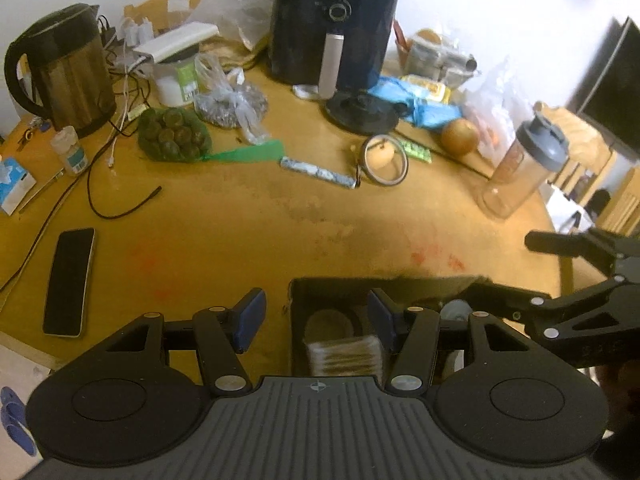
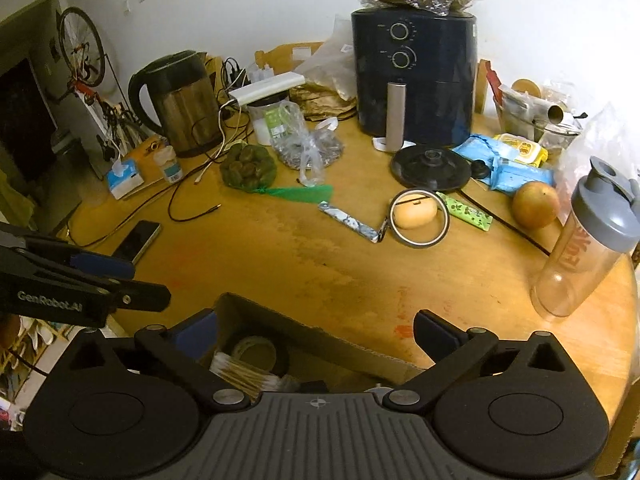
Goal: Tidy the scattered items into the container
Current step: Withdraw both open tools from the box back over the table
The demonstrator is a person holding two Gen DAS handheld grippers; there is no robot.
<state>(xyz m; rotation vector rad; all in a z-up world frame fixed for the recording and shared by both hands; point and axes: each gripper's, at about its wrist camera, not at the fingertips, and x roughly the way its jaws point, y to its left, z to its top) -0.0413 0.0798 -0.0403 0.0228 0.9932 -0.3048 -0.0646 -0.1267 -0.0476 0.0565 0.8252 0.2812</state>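
Note:
A dark cardboard box [image 1: 332,285] sits at the table's near edge and holds a tape roll [image 1: 329,320] and a pack of cotton swabs [image 1: 344,358]. It also shows in the right wrist view [image 2: 304,334], with the roll [image 2: 256,350] and swabs [image 2: 244,376]. My left gripper [image 1: 316,318] is open and empty, its right finger over the box. My right gripper [image 2: 316,334] is open and empty above the box. Out on the table lie a foil-wrapped stick [image 2: 348,222], a tape ring [image 2: 420,218] and a green packet [image 2: 466,210].
A phone [image 1: 70,282] lies at the left. A kettle [image 1: 66,72], an air fryer [image 2: 414,80], a net of dark fruit [image 1: 174,134], cables [image 1: 120,204], an orange [image 2: 536,204] and a shaker bottle [image 2: 586,240] crowd the far and right sides.

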